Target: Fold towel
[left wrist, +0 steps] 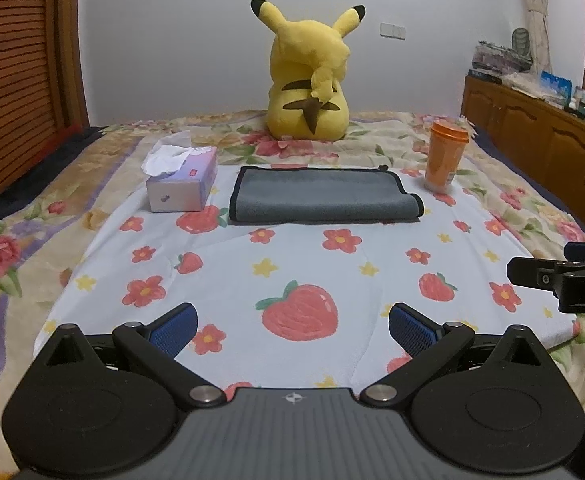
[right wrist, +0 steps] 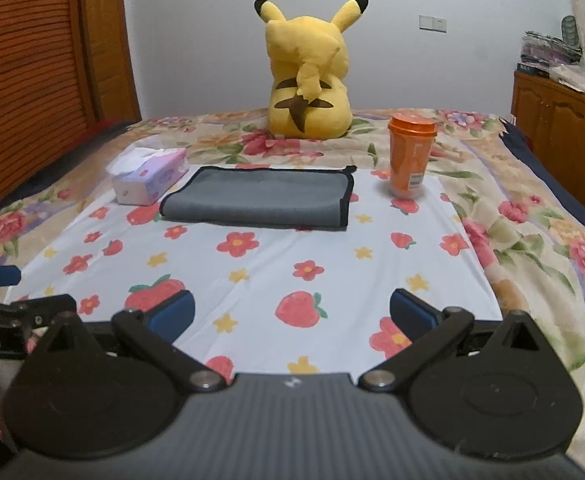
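Observation:
A grey towel (left wrist: pixel 324 196) with a black hem lies folded flat on the white strawberry-print cloth (left wrist: pixel 292 264), at its far side; it also shows in the right wrist view (right wrist: pixel 260 198). My left gripper (left wrist: pixel 292 330) is open and empty, held well short of the towel over the near part of the cloth. My right gripper (right wrist: pixel 290 314) is open and empty too, level with the left one and to its right. The right gripper's fingers (left wrist: pixel 544 274) show at the right edge of the left wrist view.
A tissue box (left wrist: pixel 182 184) stands left of the towel and an orange cup (left wrist: pixel 446 156) with a lid to its right. A yellow plush toy (left wrist: pixel 310 76) sits behind. A wooden headboard (left wrist: pixel 16 76) is at left, a wooden cabinet (left wrist: pixel 540 140) at right.

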Available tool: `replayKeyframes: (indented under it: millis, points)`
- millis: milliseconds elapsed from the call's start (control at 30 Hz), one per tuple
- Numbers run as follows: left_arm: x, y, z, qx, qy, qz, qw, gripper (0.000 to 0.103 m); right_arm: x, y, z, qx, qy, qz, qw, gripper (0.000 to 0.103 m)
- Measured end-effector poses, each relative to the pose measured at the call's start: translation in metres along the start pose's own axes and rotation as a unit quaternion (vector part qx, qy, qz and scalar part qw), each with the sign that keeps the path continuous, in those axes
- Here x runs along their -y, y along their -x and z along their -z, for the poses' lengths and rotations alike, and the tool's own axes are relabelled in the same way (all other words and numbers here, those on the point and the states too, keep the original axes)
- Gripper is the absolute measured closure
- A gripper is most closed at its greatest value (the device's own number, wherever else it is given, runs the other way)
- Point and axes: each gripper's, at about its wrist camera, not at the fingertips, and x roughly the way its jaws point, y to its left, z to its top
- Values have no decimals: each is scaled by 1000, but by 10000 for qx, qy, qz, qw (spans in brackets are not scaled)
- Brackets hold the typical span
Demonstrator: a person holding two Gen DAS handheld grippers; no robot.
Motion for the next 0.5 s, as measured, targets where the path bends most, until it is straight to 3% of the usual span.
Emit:
replayKeyframes:
  millis: [500]
  points:
    - [-2, 10, -2, 280, -49, -90, 9996, 0, 3, 2, 0, 115, -47, 73, 9999, 0]
